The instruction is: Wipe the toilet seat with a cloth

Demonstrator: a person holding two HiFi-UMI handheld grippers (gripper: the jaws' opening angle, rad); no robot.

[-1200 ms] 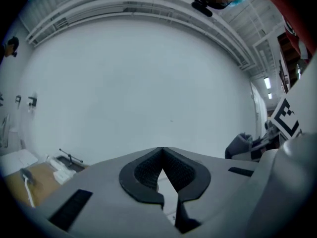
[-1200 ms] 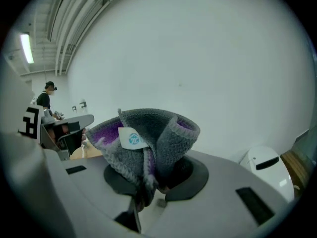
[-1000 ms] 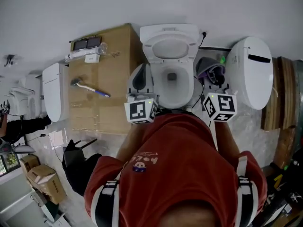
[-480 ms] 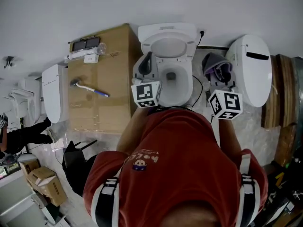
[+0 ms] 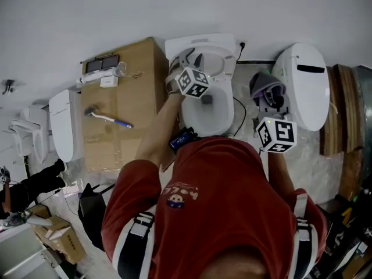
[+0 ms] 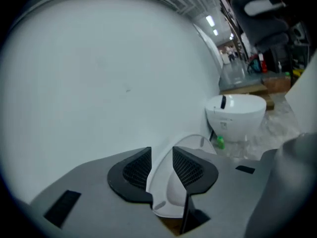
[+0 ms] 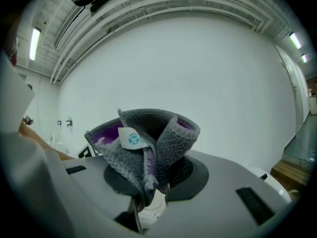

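A white toilet (image 5: pixel 204 114) stands in the middle of the head view with its lid (image 5: pixel 204 44) raised against the wall. My left gripper (image 5: pixel 185 60) reaches out to the lid's left edge. Its jaws have just been opening. In the left gripper view the gripper (image 6: pixel 161 168) is open, and the white lid edge (image 6: pixel 171 182) shows in the gap between the pads. My right gripper (image 5: pixel 268 103) hangs right of the bowl, shut on a grey and purple cloth (image 5: pixel 263 86). That cloth (image 7: pixel 148 138) bunches up above the right gripper (image 7: pixel 157 183) in its own view.
A big cardboard box (image 5: pixel 125 132) stands left of the toilet, with a toilet brush (image 5: pixel 107 119) and a bottle (image 5: pixel 103 72) on it. A second white toilet (image 5: pixel 302 86) is on the right, beside wooden pallets (image 5: pixel 344 115). Another white fixture (image 5: pixel 61 124) stands far left.
My left gripper has gone from the toilet's near left side up to the raised lid, rolling as the arm stretched out. The right gripper with the cloth has barely shifted.
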